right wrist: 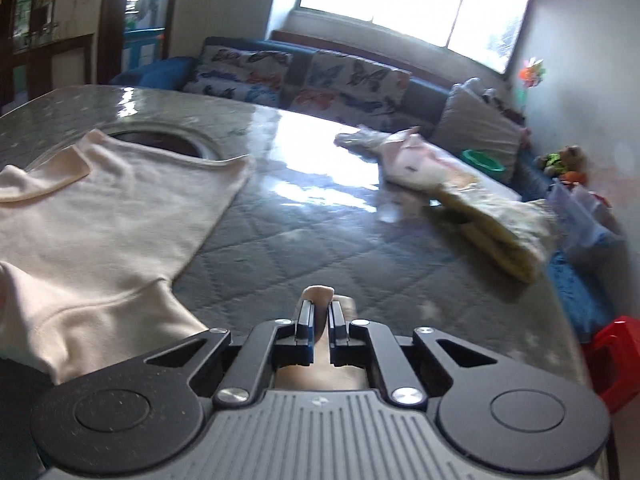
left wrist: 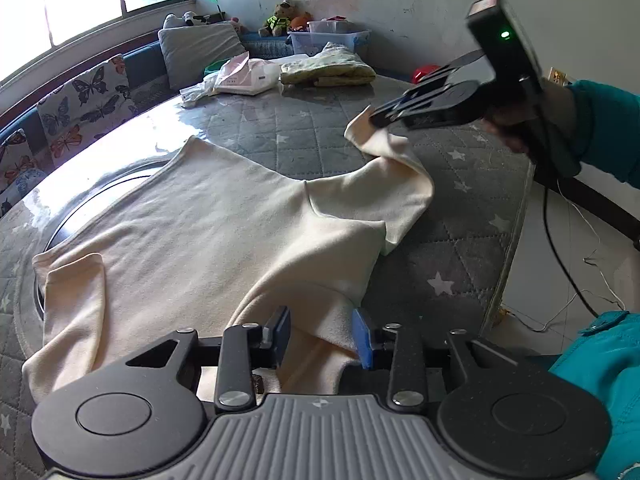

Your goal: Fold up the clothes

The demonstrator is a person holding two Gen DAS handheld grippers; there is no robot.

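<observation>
Two grippers | right gripper pinches sweater sleeve | no legible writing

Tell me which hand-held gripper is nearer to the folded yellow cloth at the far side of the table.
Right. The right hand-held gripper holds the shirt sleeve up, closer to the folded yellow cloth. The left hand-held gripper is at the near edge, across the shirt from it.

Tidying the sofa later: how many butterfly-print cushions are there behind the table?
3. In the left wrist view, one leans beside the grey pillow, a second further left, a third sliver at the frame edge. More may be hidden.
</observation>
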